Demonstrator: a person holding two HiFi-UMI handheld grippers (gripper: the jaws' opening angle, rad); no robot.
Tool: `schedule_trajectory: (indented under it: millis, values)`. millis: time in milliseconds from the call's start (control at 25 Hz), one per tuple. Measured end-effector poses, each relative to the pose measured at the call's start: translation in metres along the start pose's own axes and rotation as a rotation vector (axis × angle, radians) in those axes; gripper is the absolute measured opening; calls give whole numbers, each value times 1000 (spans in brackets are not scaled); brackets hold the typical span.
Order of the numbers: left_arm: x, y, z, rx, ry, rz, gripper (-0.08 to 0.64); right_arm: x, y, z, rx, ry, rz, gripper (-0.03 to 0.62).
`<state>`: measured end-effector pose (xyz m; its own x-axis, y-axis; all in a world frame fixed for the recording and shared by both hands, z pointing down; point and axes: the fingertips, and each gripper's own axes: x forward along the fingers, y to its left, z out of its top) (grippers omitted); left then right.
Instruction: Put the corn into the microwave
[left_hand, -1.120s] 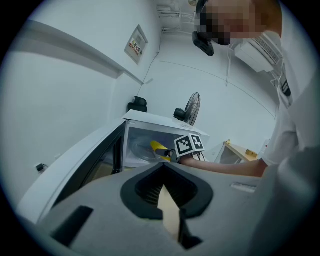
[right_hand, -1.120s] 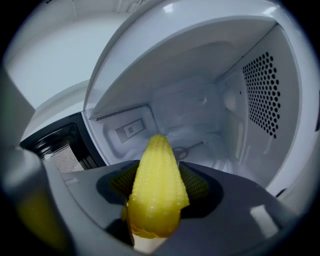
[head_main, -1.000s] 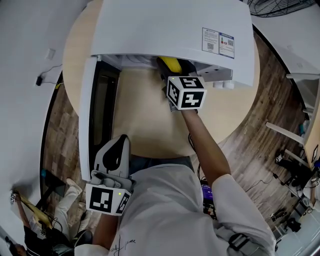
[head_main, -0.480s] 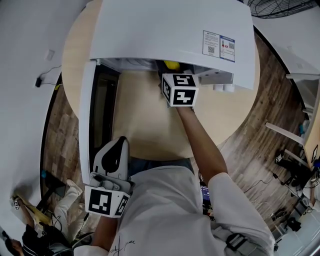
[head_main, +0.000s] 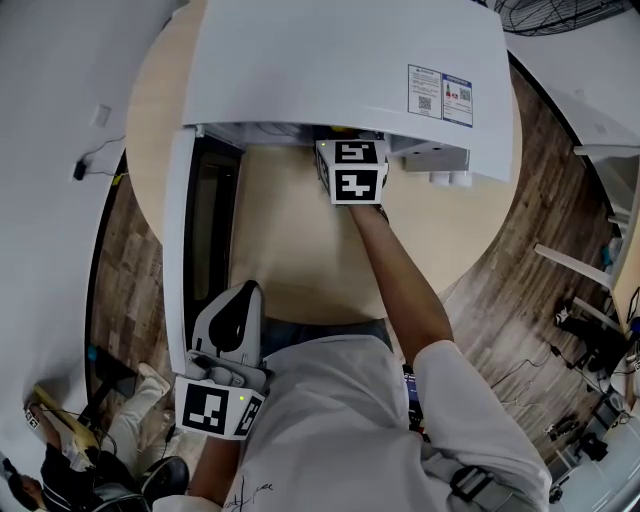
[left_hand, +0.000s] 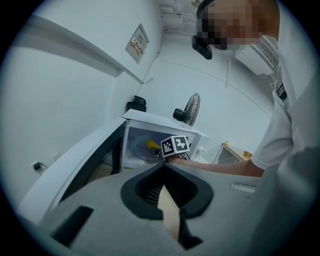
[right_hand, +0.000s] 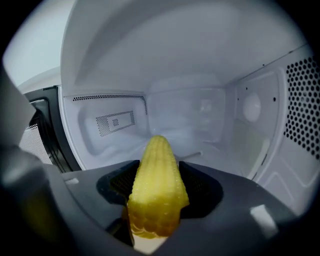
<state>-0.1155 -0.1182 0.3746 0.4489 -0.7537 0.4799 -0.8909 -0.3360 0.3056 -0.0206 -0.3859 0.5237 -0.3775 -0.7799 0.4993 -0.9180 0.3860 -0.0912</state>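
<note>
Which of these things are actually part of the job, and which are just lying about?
Part of the job:
- corn, held in the right gripper
- microwave, with its door open

Just lying about:
- fan
- wall notice

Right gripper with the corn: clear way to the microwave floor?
Likely yes. The door stands open, the right gripper, shut on the corn, points into the microwave, and nothing shows between it and the floor.
</note>
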Motion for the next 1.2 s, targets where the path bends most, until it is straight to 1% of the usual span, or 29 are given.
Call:
schedule_trajectory:
  millis: [160,520,800,1040,1200]
  values:
    - [0,-1,0,20,5,1,-8,4,-2,-2,-49,9,-21,262]
    - [-1,-1,0,25,7,0,-8,14,-9,-4,-158,32,-84,262]
    - [-4,-2,-1,25,6,4,-8,19,-17,-5,-196,58,-128,262]
    - [-6,-6,-3,26,8,4,-8,20,-21,-6,-215,74,-135,262]
    - [-6,-9,-2,31,4,2,-8,21,-19,-7,-255,74,-144,264]
